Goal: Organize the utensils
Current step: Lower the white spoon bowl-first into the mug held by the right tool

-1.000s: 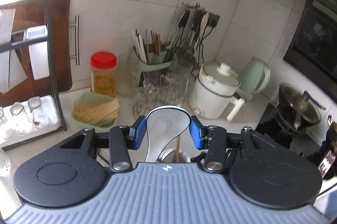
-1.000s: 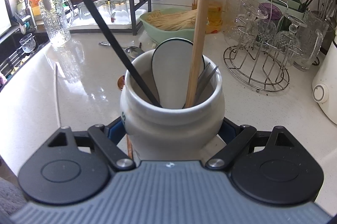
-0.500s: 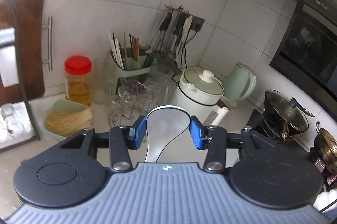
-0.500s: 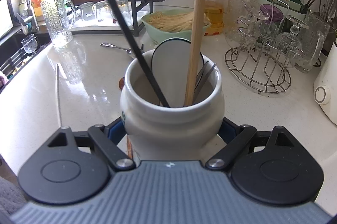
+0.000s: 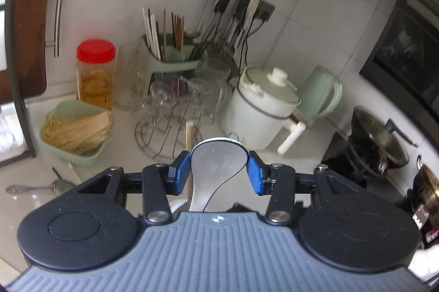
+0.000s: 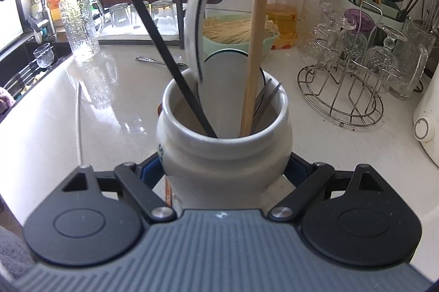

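White countertop, seen from both wrist cameras; on it stands the ceramic utensil crock. My right gripper clasps the crock's belly, a blue pad pressed against each side, steadying it. The crock already contains a white ceramic spoon bowl-up, a wooden stick, a black rod and grey metal handles. My left gripper clamps a second white spoon by its bowl, pads against both edges; in the right view the handle of this spoon curves down to the crock's mouth, its tip just at the rim.

Progress, as I judge it: most utensils are stowed, and the held spoon is being inserted but not yet released. A metal spoon lies loose on the counter, with another thin utensil beside it, so some items remain.

Not resolved: the crock's base and the right pads' contact faces are covered by the gripper body; how deep the descending handle sits is unclear; a brown object behind the crock's left side cannot be identified.
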Motion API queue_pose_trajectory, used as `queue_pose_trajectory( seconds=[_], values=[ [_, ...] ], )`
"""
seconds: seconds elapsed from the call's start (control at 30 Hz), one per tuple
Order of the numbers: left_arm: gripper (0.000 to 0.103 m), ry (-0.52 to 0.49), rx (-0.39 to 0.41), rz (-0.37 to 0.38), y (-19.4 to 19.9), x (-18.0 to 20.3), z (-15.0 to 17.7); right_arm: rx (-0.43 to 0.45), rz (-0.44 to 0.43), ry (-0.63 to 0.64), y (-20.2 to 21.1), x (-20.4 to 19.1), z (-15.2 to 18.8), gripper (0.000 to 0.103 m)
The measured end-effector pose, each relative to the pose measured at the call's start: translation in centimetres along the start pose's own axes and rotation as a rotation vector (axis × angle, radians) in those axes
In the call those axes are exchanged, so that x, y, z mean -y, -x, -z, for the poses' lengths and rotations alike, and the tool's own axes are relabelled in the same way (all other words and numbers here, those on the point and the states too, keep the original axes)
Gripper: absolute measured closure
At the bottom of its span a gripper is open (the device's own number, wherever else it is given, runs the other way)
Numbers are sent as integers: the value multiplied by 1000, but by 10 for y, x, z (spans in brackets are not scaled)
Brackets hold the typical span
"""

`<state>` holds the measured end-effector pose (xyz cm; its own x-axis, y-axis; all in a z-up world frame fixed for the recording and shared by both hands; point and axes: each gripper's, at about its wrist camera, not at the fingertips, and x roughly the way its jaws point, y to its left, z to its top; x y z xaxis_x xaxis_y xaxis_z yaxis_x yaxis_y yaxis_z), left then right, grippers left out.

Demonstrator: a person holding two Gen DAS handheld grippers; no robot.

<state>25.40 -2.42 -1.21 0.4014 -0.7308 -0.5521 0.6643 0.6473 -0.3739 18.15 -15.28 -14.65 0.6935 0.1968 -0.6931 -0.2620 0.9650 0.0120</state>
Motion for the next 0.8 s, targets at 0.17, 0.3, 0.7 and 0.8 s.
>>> queue_pose_trajectory(
  seconds=[0.17,0.3,0.7,0.8],
  values=[
    [53,-2,-49,-13,-12,-3,9,5,-2,-1,0,0,1,12],
    [53,-17,-100,-37,-18,-1,10,8,-2,-3,0,0,1,12],
    [53,34,-402,-93,-50,-2,-19,10,-1,-5,0,-1,0,12],
    [53,70,-445,-90,-59,-8,-27,13,0,-6,0,-1,1,12]
  ],
)
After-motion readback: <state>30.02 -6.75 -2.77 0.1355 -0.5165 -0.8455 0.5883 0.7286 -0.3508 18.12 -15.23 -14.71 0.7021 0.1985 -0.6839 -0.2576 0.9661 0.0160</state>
